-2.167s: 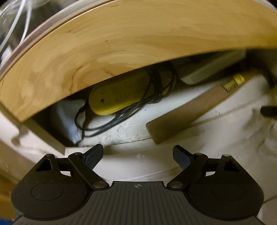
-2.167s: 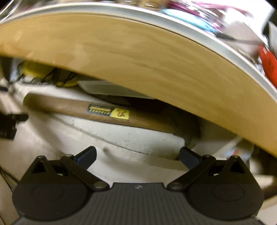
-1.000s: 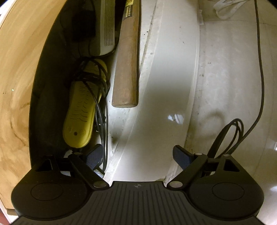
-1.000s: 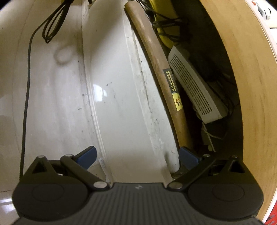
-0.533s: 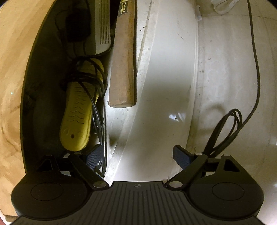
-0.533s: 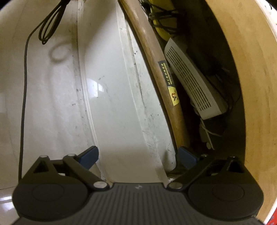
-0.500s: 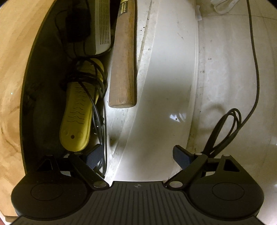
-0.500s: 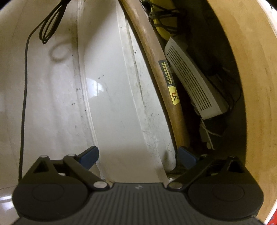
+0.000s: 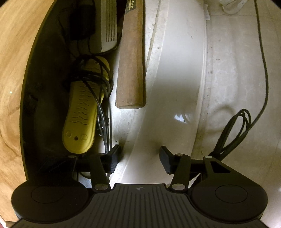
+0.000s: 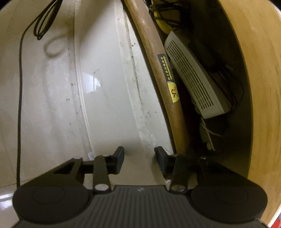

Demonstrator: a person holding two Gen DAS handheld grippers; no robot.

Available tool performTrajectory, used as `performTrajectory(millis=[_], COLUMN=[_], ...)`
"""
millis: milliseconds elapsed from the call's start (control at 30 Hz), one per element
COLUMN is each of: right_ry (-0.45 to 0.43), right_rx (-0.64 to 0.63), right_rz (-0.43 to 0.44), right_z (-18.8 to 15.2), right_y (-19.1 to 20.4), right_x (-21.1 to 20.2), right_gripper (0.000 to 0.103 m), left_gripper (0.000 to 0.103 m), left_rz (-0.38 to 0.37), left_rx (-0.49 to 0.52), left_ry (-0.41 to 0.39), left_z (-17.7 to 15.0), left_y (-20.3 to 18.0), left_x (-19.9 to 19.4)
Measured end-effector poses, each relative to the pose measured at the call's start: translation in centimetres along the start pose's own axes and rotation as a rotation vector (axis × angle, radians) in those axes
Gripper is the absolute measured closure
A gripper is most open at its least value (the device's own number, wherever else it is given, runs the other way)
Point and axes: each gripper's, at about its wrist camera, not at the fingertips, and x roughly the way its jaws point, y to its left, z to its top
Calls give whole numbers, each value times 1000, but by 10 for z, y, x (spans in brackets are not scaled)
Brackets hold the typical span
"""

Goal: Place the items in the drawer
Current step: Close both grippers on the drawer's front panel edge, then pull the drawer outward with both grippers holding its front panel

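Pale floor [image 9: 233, 73] beside the open drawer [image 9: 177, 73]; hammer [image 9: 131, 57], yellow device [image 9: 79, 115] and white box [image 10: 196, 80] lie inside. We judge closing comes next: left tongs [image 9: 140, 154] and right tongs [image 10: 138, 156], half-closed, straddle its front edge, grasping nothing yet.

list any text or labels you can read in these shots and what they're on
Dark strip label on the hammer handle: yellow print, too blurred to read.
Yellow sticker below it on the handle: a red mark, not legible.
The same strip label, left wrist view: too small to read.
No other text is visible.
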Motion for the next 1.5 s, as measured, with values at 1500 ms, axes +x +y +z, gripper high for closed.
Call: performTrajectory(millis=[1500], right_ry=[24], right_rx=[-36], right_rz=[15], right_z=[-2], right_y=[22], right_x=[-30], right_gripper=[63], left_gripper=[58], left_rz=[-28], left_rx=[10], left_ry=[24], left_z=[-5], left_y=[-15], left_x=[-23])
